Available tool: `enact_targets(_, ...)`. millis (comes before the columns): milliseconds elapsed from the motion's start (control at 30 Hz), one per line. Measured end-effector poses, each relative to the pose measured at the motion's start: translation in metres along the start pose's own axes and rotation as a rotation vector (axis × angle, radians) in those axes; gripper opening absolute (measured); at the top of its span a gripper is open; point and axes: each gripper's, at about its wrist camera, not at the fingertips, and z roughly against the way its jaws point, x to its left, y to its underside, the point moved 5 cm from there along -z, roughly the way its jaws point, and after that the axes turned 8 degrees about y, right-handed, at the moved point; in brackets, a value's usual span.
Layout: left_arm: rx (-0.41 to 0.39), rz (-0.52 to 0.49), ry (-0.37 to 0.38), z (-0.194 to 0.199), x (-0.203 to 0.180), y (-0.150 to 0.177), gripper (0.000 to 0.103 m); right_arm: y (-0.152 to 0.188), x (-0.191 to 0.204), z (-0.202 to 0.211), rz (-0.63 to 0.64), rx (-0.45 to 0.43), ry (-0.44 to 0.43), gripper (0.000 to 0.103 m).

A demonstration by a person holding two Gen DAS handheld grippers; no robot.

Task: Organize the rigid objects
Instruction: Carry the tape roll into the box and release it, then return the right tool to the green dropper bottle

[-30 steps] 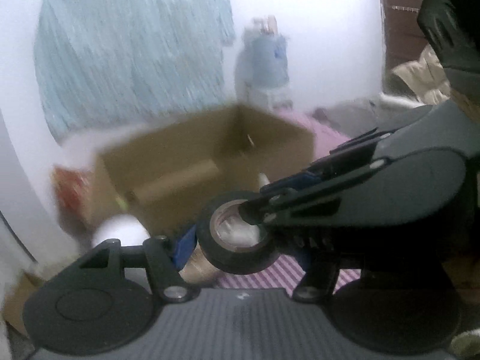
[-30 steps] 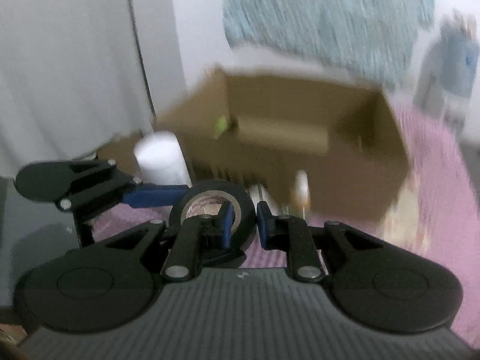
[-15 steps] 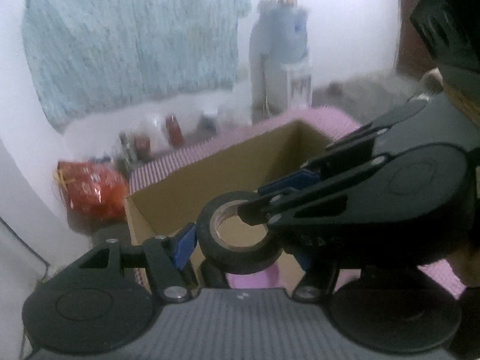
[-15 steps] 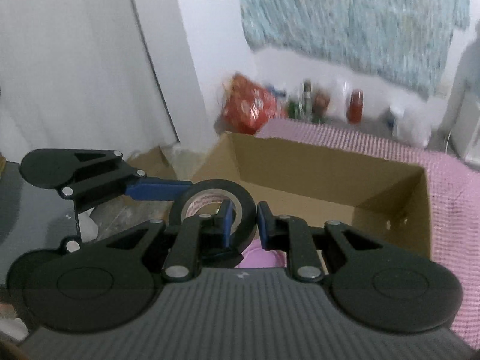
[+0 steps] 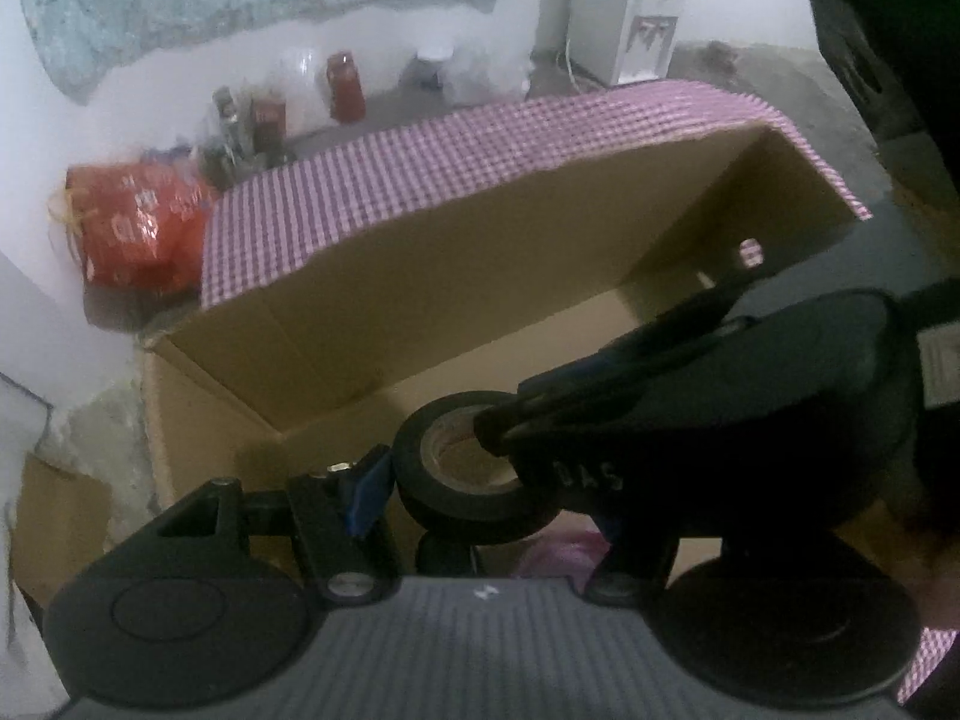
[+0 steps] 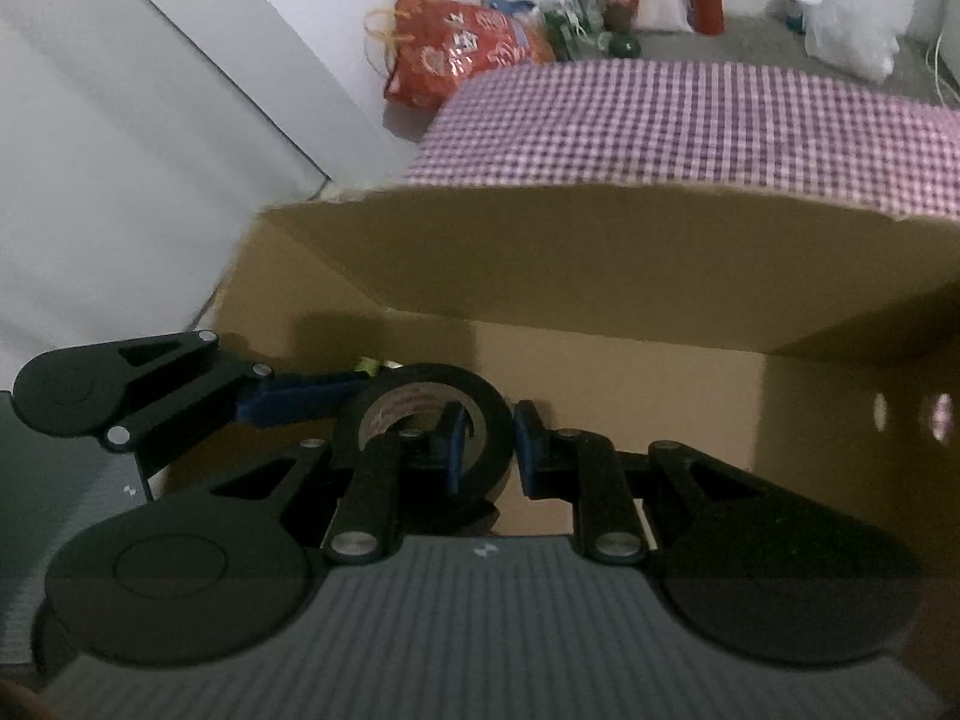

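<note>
- Hovering over the open cardboard box [image 6: 600,276], black tape roll [image 6: 420,420] pinched narrowly in the right gripper [image 6: 486,444] jaws
- Left gripper [image 5: 480,498] jaws spread around the roll; contact unclear
- Release into box remains

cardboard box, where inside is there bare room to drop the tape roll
The cardboard box floor is bare from the far wall across to the right wall with its small holes. The black tape roll, pinched through its rim by the right gripper, hangs over the crowded near-left corner.
</note>
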Motion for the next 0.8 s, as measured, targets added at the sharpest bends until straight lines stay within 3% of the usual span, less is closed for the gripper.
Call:
enact_targets(333,0.001,0.009,-0.016,-0.022,-0.001,0.004,0.068,-0.007,-0.015,-0.033,-0.038,0.024,-0.003,0.019)
enact_targets(433,-0.026,-0.013,-0.027,-0.02,-0.005,0.003,0.075,-0.007,-0.021,-0.032,-0.057,0.009,-0.001,0.021)
enact_targets(667,-0.095,-0.021,-0.04,0.004,-0.013,0.001,0.079,-0.004,-0.03,0.002,-0.087,-0.046,-0.016,0.023)
enact_targets(800,-0.161,-0.001,-0.028,0.035,-0.015,0.005,0.081,0.001,-0.031,0.045,-0.114,-0.112,-0.093,0.024)
